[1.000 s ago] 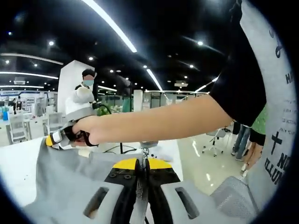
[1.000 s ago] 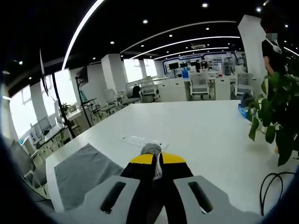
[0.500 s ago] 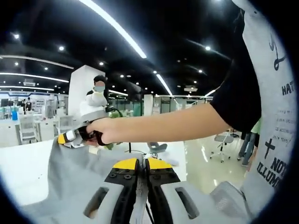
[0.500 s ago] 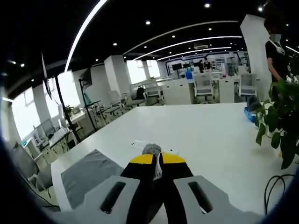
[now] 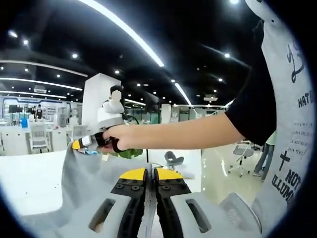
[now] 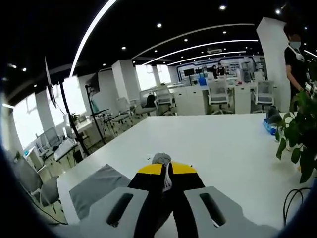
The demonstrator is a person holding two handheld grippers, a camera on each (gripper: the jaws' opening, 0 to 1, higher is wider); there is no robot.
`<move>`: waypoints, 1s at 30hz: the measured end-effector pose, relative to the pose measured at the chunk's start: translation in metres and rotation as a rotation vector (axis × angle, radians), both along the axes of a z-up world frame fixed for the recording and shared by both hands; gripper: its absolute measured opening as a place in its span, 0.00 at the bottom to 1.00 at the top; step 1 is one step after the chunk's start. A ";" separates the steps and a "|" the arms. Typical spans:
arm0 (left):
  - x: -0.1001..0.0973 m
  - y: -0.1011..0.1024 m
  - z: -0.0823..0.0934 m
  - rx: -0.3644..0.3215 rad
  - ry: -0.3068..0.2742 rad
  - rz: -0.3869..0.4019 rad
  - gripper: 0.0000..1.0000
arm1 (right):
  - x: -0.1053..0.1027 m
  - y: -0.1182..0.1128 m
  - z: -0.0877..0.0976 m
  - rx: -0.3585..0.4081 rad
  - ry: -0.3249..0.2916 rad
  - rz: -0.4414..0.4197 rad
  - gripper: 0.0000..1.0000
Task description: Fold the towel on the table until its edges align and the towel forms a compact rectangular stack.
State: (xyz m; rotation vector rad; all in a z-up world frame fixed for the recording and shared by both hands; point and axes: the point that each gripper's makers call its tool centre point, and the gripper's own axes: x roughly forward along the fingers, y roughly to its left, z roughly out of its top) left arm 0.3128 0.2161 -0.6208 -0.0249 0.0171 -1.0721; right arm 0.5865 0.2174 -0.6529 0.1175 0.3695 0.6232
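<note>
Left gripper view showed both closed grippers [image 5: 150, 173] pinching the soft grey cloth towel [image 5: 86, 178] aloft; uneven lowering could misalign edges.

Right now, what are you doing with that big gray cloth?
A person is folding a gray towel over a white table. Each hand holds a tool, and both are shut on the towel. The left tool pinches one part, and the right tool holds another part up in the air. The fold isn't done yet.
</note>
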 end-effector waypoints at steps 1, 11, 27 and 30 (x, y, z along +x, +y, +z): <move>-0.001 0.005 0.001 0.001 -0.001 0.004 0.06 | 0.000 0.002 0.002 -0.001 -0.003 0.000 0.01; -0.002 0.052 0.006 0.002 0.013 0.064 0.06 | -0.003 0.041 0.016 -0.004 -0.020 0.029 0.01; -0.009 0.116 0.011 0.006 0.004 0.149 0.06 | -0.008 0.099 0.034 0.010 -0.040 0.069 0.02; -0.009 0.128 0.011 0.001 0.006 0.174 0.06 | -0.009 0.106 0.036 0.020 -0.038 0.072 0.02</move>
